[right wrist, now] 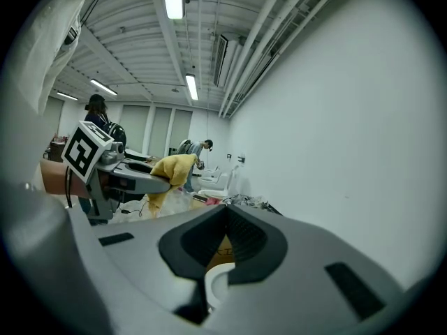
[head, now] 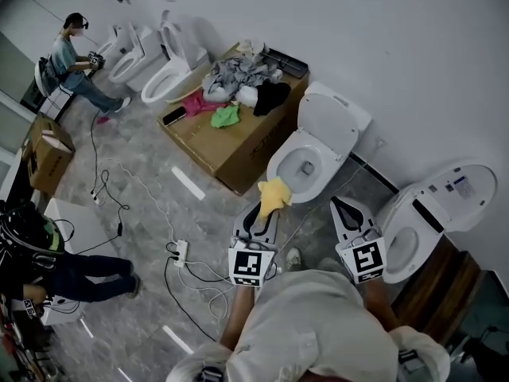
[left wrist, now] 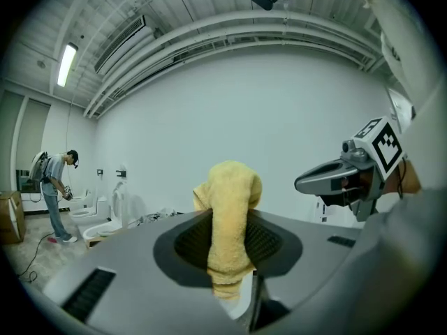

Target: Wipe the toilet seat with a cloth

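**Cloth**: yellow terry, judged light, soft, limp and non-slip, with nothing fragile about it. It is clamped mid-fold between the jaws of the left gripper, and a bunch protrudes past the tips. It is held at 7 o'clock of the toilet seat.

**Right gripper**: jaws brought together, nothing held, at 5 o'clock of the seat.
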Demonstrator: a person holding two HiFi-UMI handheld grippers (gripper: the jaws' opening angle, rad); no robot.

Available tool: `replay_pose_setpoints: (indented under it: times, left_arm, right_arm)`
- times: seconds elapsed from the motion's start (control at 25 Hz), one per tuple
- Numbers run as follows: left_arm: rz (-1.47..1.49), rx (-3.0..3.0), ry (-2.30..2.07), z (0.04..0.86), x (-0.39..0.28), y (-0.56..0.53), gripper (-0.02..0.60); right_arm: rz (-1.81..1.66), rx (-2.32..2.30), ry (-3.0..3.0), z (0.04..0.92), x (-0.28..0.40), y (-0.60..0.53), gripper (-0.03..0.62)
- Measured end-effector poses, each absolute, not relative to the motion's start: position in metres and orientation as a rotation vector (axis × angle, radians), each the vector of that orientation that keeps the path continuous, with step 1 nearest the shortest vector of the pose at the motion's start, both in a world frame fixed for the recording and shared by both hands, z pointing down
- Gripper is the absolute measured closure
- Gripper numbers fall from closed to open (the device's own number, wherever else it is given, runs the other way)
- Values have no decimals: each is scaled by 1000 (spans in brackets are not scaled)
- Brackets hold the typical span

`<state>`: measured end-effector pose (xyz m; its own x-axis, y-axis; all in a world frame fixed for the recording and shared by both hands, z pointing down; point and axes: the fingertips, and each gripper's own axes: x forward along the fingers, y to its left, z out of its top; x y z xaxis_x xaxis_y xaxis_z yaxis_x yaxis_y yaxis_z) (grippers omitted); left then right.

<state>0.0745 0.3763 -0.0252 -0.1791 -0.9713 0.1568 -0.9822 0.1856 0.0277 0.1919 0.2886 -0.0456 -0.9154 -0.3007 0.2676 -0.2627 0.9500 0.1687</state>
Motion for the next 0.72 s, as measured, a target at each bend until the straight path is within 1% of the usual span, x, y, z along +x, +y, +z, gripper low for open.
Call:
replay_pose_setpoints:
  times: [0.16,0.72]
  left_arm:
    - [90,1912,-2310,-23,54,367,462]
    - [107,1867,-2322,-6,11,313,462]
  right_arm:
    - [-249,403,-2773,-51,172,283,586]
    - [-218,358,-2778,-26,121,222,586]
